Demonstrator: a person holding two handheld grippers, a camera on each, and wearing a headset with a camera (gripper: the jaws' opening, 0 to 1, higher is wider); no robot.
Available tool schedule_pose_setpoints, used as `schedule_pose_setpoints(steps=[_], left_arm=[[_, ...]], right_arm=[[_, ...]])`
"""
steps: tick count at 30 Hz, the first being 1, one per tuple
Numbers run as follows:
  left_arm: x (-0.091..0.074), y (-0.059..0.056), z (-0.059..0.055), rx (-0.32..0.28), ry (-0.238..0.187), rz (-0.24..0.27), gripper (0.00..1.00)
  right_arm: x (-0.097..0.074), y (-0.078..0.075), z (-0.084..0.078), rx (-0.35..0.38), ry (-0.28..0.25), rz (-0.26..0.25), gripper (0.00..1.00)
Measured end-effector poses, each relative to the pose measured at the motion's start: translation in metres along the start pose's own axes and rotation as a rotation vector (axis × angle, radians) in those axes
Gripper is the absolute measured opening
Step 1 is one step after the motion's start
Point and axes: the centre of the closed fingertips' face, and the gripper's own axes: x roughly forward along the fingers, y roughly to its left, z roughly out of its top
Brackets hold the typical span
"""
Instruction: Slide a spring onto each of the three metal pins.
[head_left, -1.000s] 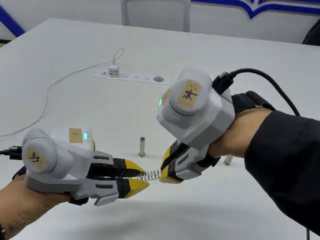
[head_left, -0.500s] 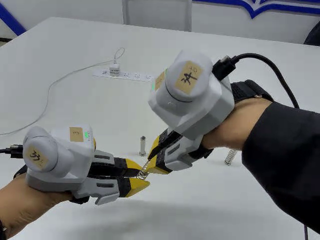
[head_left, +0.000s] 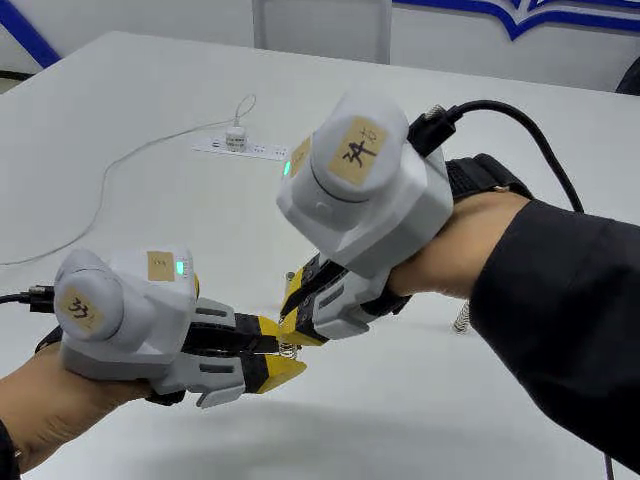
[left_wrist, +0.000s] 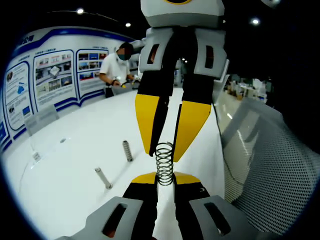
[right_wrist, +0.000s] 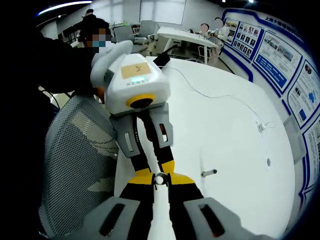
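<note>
So, spring (left_wrist: 164, 162): axis runs straight from left gripper (left_wrist: 164, 179) to right gripper (left_wrist: 164, 150)
Left gripper: clamped on near end
Right gripper: astride far end, grip unclear

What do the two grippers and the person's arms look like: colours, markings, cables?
The left gripper and right gripper each have a rounded light-grey housing, black tongs with yellow tips, a tan sticker with handwritten marks and a green light. A black cable plugs into the right gripper. The right arm wears a black sleeve and a black wrist strap.
</note>
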Motion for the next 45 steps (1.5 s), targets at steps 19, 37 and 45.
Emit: schedule_pose_setpoints(steps=[19,37,45], left_arm=[[-0.018,0.013,-0.006,-0.084,-0.021,0.069,0.27],[-0.038,0.019,-0.010,-0.180,-0.057,0.153,0.46],[-0.039,0.017,-0.012,-0.204,-0.065,0.173,0.51]], right_arm=[[-0.002,-0.014,-0.004,0.002,0.014,-0.014,0.11],[-0.008,-0.065,-0.013,0.050,0.005,-0.092,0.11],[-0.002,-0.098,-0.012,0.089,-0.009,-0.172,0.11]])
